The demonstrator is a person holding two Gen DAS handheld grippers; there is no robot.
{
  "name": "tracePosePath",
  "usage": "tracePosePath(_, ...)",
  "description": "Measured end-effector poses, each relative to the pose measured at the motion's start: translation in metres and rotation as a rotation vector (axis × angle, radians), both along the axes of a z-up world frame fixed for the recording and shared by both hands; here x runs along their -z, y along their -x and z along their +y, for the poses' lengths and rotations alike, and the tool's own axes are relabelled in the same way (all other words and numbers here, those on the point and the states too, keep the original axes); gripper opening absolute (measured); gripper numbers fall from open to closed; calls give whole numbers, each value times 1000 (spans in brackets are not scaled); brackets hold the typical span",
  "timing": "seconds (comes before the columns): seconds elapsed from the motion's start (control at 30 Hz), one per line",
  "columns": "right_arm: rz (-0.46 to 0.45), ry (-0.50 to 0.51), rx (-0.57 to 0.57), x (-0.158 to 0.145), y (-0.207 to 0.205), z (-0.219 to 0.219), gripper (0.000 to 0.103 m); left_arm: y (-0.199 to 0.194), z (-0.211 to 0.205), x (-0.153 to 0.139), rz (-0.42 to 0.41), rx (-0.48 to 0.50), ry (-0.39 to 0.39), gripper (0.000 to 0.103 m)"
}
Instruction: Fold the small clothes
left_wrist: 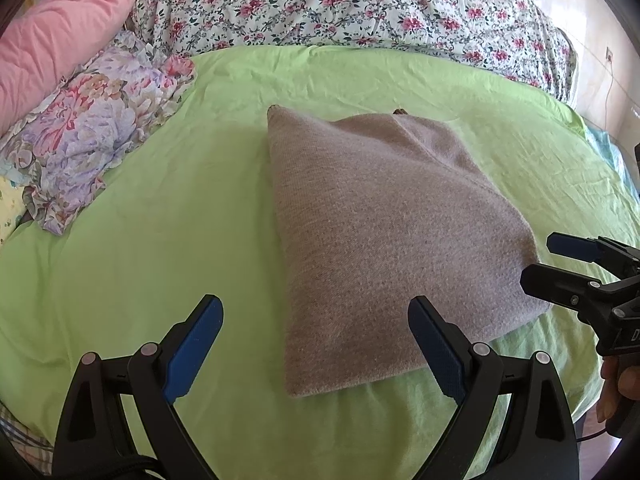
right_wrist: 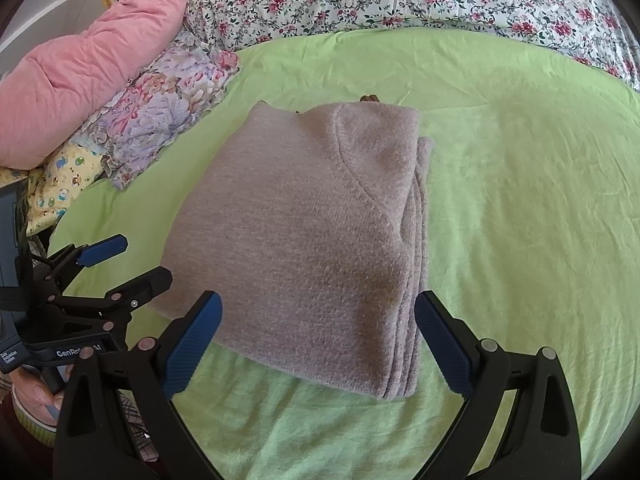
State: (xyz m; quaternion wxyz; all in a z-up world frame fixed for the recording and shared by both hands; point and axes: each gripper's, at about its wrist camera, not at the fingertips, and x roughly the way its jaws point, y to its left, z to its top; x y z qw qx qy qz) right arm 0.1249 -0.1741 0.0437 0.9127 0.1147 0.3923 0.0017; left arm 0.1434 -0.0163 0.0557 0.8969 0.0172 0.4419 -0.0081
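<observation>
A grey-beige knit garment (left_wrist: 392,232) lies folded into a thick rectangle on the light green sheet (left_wrist: 140,240); it also shows in the right wrist view (right_wrist: 304,236), with stacked layers along its right edge. My left gripper (left_wrist: 316,344) is open and empty, hovering just above the garment's near left corner. My right gripper (right_wrist: 318,338) is open and empty, just above the garment's near edge. Each gripper shows in the other's view, the right one (left_wrist: 560,264) by the garment's right corner, the left one (right_wrist: 124,264) by its left corner.
A floral quilt (left_wrist: 360,4) lies across the back of the bed. A pink duvet (left_wrist: 60,28) and a folded purple floral cloth (left_wrist: 96,128) lie at the left. A yellow patterned cloth (right_wrist: 64,184) lies by them. The bed edge and a wall are at far right.
</observation>
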Motion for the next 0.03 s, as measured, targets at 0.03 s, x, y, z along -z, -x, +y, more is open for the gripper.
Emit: tracePosePath(0.03,0,-1,0,0,0,0,97,1,0,-1,-2,-2,3,94)
